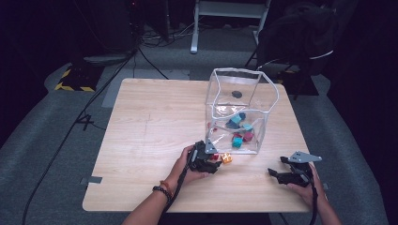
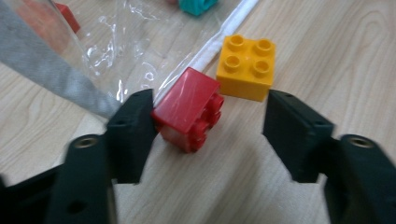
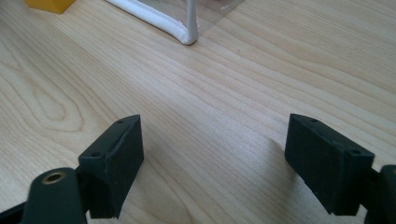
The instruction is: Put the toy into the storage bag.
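A: What do you see from the high view?

B: The left gripper (image 1: 212,161) is low on the table (image 1: 141,140), just in front of the clear bag (image 1: 239,112). The red brick (image 1: 215,157) and the yellow brick (image 1: 226,158) lie by its tip. The right gripper (image 1: 280,169) rests well apart, at the right.

A: And the left gripper view?

B: The red brick (image 2: 189,109) lies on its side between the jaws — one jaw touches it, the other stands clear, so the jaws are spread and pinch nothing. The yellow brick (image 2: 246,67) sits just behind it, beside the bag's white seam (image 2: 210,46).

A: The right gripper view?

B: Its jaws are wide apart over bare wood — a corner of the bag (image 3: 187,28) is farther off.
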Action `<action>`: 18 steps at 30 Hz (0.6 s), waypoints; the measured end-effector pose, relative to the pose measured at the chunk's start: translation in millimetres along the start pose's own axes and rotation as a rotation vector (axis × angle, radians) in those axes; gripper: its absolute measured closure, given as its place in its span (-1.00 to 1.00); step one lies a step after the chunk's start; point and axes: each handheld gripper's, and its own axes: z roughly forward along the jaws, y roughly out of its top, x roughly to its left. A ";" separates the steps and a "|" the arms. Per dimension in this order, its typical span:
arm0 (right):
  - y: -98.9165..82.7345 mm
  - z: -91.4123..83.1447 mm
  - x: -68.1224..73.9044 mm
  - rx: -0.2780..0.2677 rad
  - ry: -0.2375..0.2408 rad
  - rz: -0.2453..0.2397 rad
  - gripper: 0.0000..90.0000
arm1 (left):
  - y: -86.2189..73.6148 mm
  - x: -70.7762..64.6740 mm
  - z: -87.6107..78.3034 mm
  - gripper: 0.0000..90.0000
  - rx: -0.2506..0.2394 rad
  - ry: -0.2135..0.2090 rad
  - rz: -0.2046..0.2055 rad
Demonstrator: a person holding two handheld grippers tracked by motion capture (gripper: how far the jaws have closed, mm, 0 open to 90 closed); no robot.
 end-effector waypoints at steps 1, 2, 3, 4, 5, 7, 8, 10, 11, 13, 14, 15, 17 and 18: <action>0.0 -0.1 0.1 0.001 0.000 0.001 -0.56 | -0.2 -0.5 -0.3 -0.09 0.003 0.017 0.009; 0.0 0.0 0.0 0.001 0.000 0.001 -0.56 | -0.4 -0.4 -0.7 -0.02 -0.005 0.007 0.010; 0.0 0.0 0.0 0.001 0.001 0.001 -0.56 | -0.4 -0.4 -1.0 0.05 -0.009 0.004 0.012; 0.0 0.0 0.0 0.000 0.000 0.000 -0.56 | -0.3 -1.2 -0.9 0.10 -0.009 0.010 0.021; 0.0 -0.1 0.0 0.001 0.000 0.001 -0.56 | -0.4 -1.7 -1.3 0.18 -0.009 0.013 0.035; 0.0 0.0 0.0 0.001 0.000 0.001 -0.56 | -0.9 -2.6 -1.3 0.34 -0.012 0.009 0.041; 0.0 0.0 0.0 0.001 0.000 0.001 -0.56 | -1.2 -2.7 -1.4 0.40 -0.010 0.008 0.047; 0.0 -0.1 0.0 0.001 0.000 0.001 -0.56 | -2.0 -3.1 -1.9 0.49 -0.019 0.004 0.050; 0.0 0.0 0.0 0.001 0.000 0.001 -0.56 | -2.2 -3.2 -2.4 0.49 -0.017 -0.002 0.054; 0.0 0.0 0.0 0.000 0.000 0.000 -0.56 | -2.6 -3.5 -3.2 0.50 -0.022 -0.007 0.056; 0.0 0.0 0.0 0.001 0.000 0.001 -0.56 | -2.8 -3.1 -4.2 0.50 -0.023 -0.016 0.058; 0.0 0.0 0.0 0.001 0.000 0.001 -0.56 | -2.9 -3.0 -5.5 0.50 -0.026 -0.020 0.059; 0.0 0.0 0.0 0.001 0.000 0.000 -0.56 | -2.8 -0.7 -8.9 0.50 -0.031 -0.033 0.054; 0.0 0.0 0.0 0.001 0.000 0.001 -0.56 | -2.9 0.6 -10.9 0.50 -0.025 -0.030 0.055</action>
